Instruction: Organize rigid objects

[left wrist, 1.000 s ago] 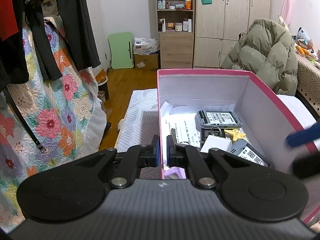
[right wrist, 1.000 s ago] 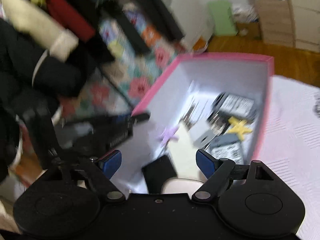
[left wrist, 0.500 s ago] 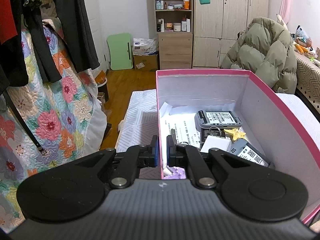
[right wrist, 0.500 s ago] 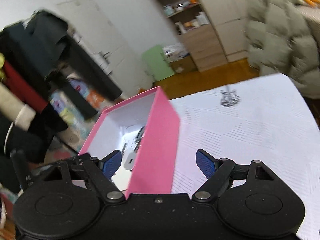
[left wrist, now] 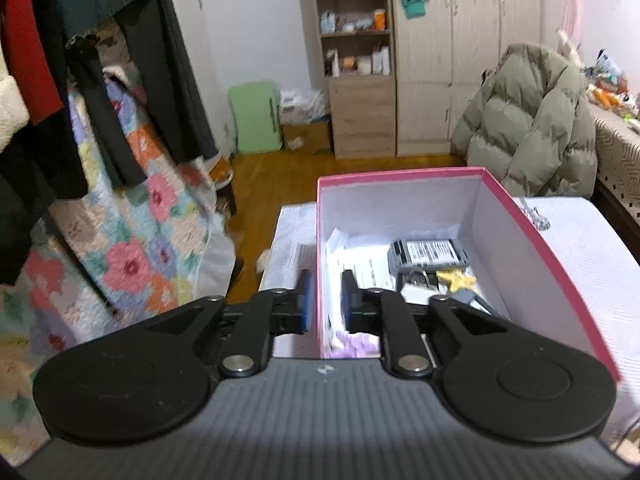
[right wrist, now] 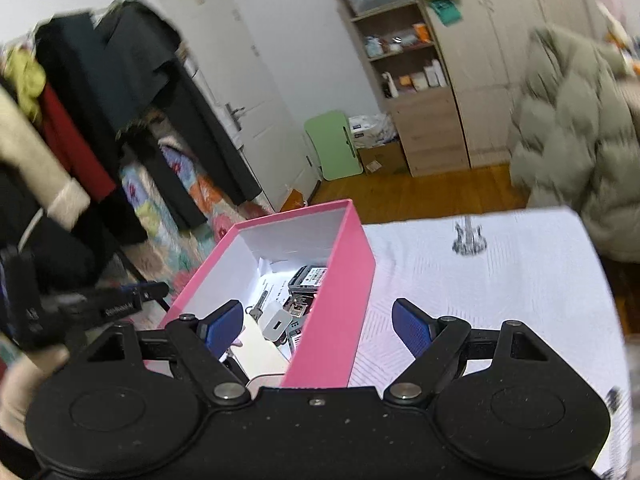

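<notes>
Left wrist view. The left gripper (left wrist: 325, 306) straddles the near left wall of the pink box (left wrist: 532, 240), one pad outside and one inside. Its jaws have just been opening; a clear gap shows on each side of the wall, so the box is released, not gripped. The box stands on the white bedspread (left wrist: 580, 232), along its left edge. Inside lie papers (left wrist: 360, 260), a grey case (left wrist: 428, 254), a yellow star (left wrist: 456, 280) and a purple star (left wrist: 356, 342) at the near end.

Right wrist view. The right gripper (right wrist: 318, 326) is wide open and holds nothing; the box's right wall (right wrist: 340, 300) stands between its pads without touching either. A white charger (right wrist: 276, 322) and a key (right wrist: 260, 304) lie near the box's middle.

Handling. The box is judged thin card, light and stiff only along its rim; loaded, its walls may flex. A hold low on a wall or near a corner looks safest. The contents are small, hard and smooth, and are best pinched across their narrow faces.
</notes>
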{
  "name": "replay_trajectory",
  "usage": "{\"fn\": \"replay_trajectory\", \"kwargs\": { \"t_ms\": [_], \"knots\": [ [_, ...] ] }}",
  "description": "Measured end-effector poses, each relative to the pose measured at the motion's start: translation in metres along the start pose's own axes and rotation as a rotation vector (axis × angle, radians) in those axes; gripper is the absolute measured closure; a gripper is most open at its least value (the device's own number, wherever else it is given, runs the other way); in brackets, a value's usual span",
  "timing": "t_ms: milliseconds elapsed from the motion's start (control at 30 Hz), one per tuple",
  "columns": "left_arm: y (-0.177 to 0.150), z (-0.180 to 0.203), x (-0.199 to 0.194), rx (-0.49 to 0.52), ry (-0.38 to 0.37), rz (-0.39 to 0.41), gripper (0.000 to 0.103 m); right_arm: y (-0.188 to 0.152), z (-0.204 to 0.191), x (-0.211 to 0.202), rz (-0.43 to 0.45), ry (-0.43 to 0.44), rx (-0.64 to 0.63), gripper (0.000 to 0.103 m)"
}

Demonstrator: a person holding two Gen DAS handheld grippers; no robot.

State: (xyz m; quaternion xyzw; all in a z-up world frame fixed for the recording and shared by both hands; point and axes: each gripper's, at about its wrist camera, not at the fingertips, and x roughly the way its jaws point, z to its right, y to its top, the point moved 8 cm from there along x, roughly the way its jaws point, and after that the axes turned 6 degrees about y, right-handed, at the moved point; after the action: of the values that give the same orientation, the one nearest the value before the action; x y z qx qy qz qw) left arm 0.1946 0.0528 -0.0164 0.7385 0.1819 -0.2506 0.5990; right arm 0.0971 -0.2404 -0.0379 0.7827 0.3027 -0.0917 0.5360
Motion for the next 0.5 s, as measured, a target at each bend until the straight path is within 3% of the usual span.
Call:
{"fn": "replay_trajectory", "kwargs": {
  "t_ms": [33,167,333,433,500],
  "knots": [
    [0.001,0.002,-0.005,-0.007,0.005,-0.024,0.069,0.003,-0.004,0.000,-0.005,-0.014,-0.021,0.018],
    [0.005,0.017,-0.028,-0.017,-0.020,-0.046,0.052,0.012,-0.022,-0.004,-0.026,-0.037,-0.081,0.014],
    [0.007,0.035,-0.056,-0.014,-0.040,-0.051,0.016,0.017,-0.039,-0.022,-0.009,-0.066,-0.105,0.006],
    [0.006,0.040,-0.069,-0.034,-0.036,-0.055,0.001,0.013,-0.040,-0.032,-0.023,-0.091,-0.102,0.006],
    [0.004,0.044,-0.074,-0.045,-0.034,-0.071,0.000,0.010,-0.036,-0.038,-0.034,-0.097,-0.083,0.006]
  ]
}}
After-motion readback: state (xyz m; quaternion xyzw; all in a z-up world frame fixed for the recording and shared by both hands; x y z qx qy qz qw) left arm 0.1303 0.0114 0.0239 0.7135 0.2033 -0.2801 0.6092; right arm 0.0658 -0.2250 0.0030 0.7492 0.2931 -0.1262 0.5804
